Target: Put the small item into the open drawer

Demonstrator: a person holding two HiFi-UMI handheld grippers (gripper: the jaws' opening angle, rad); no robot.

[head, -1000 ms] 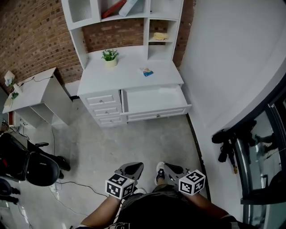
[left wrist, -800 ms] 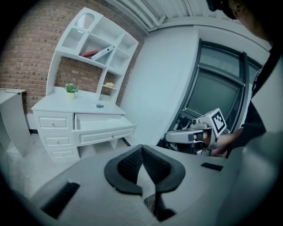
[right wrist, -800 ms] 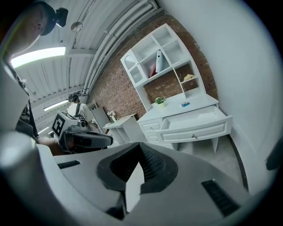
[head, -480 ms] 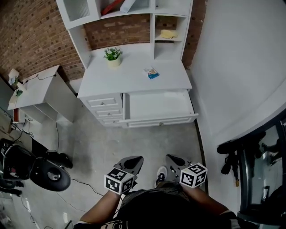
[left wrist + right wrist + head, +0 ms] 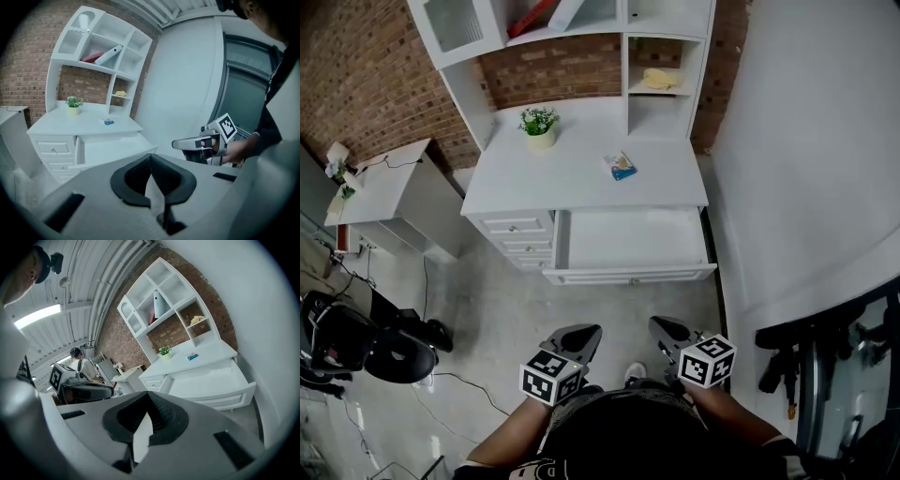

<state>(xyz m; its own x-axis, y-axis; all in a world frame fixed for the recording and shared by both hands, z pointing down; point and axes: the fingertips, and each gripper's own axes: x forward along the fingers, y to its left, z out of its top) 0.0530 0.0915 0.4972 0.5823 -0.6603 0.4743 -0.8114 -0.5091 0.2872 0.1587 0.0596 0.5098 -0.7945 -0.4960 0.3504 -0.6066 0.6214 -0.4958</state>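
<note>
The small item [image 5: 622,166], a blue and orange packet, lies on the white desk top [image 5: 572,178]; it also shows in the left gripper view [image 5: 108,122] and the right gripper view [image 5: 192,356]. Below it the wide drawer [image 5: 628,276] stands pulled out, and its white inside looks bare. My left gripper [image 5: 585,334] and right gripper [image 5: 660,327] hang side by side low in the head view, over the floor and well short of the desk. Both are shut with nothing between the pads [image 5: 151,161] [image 5: 149,405].
A potted plant [image 5: 539,124] stands at the back of the desk and a yellow thing [image 5: 661,79] lies in the hutch. A low white side table [image 5: 380,192] stands left, a black stool [image 5: 347,342] and cables lower left. A white wall and dark equipment [image 5: 787,366] lie right.
The desk and its open drawer have slid lower and grown larger in the head view as I come nearer. Both grippers stay shut and keep their place in front of me.
</note>
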